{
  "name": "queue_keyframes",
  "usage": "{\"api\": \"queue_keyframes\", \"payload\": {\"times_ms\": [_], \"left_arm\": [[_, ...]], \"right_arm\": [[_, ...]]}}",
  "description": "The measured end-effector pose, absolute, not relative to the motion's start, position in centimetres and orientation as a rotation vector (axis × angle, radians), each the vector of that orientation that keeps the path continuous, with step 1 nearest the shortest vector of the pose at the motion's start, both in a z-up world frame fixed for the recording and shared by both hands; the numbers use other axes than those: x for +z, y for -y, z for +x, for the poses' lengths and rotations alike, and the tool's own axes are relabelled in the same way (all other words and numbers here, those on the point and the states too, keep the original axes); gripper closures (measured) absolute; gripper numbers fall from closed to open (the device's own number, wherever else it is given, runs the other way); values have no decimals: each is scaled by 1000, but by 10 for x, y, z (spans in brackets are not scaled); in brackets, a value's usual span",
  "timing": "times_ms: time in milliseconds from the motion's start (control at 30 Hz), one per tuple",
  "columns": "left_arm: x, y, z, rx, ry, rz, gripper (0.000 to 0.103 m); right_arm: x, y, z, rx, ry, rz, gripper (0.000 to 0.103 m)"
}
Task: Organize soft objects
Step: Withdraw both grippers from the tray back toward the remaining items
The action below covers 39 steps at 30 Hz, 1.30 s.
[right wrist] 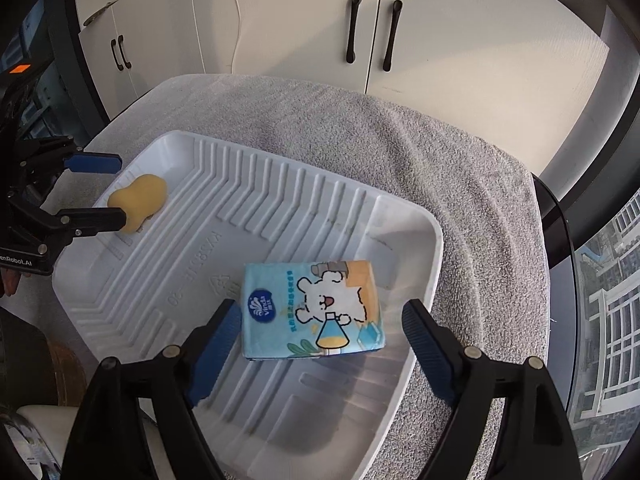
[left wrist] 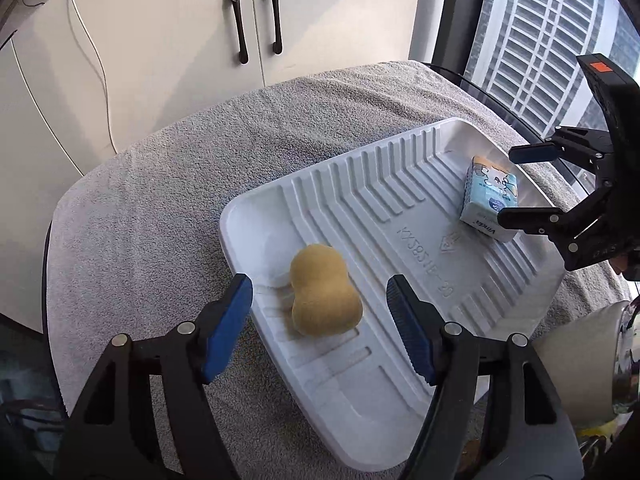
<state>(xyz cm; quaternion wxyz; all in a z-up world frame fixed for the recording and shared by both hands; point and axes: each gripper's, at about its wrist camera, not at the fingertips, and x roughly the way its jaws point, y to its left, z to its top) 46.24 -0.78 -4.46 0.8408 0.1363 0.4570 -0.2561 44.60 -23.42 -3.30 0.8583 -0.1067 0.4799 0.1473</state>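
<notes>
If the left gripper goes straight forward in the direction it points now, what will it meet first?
Most likely the yellow sponge: it lies in the white tray just ahead of the open left gripper, between the lines of its fingers. Depth is hard to judge, so it might touch the tray floor beside the sponge instead.

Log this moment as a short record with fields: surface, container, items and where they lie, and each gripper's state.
surface: grey towel spread over the table
container: white ribbed plastic tray lying on the towel
item 1: yellow peanut-shaped sponge in the tray, at its left end
item 2: blue tissue pack with a cartoon bear, in the tray, at its right end
left gripper: open, fingers either side of the sponge, not pressing it
right gripper: open, fingers astride the tissue pack, right pad clear of it
</notes>
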Motion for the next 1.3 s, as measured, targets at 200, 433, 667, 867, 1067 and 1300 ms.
{"api": "queue_keyframes", "payload": {"times_ms": [200,433,667,867,1067,1300], "left_arm": [[-25,-11,454,-515,-916,229,10],[2,-41,433,-465,-844,144,0],[23,-74,390,-389,-781,110,0],[35,-109,347,-335,-759,45,0],[39,-123,283,-295,-726,36,0],[20,-105,193,-332,-740,51,0]], "right_arm": [[-18,249,433,288,-978,-193,16],[5,277,408,247,-931,-125,3],[31,293,358,223,-853,-90,0],[36,296,305,234,-825,-86,0],[36,290,247,241,-796,-84,0],[23,268,177,279,-785,-82,0]]}}
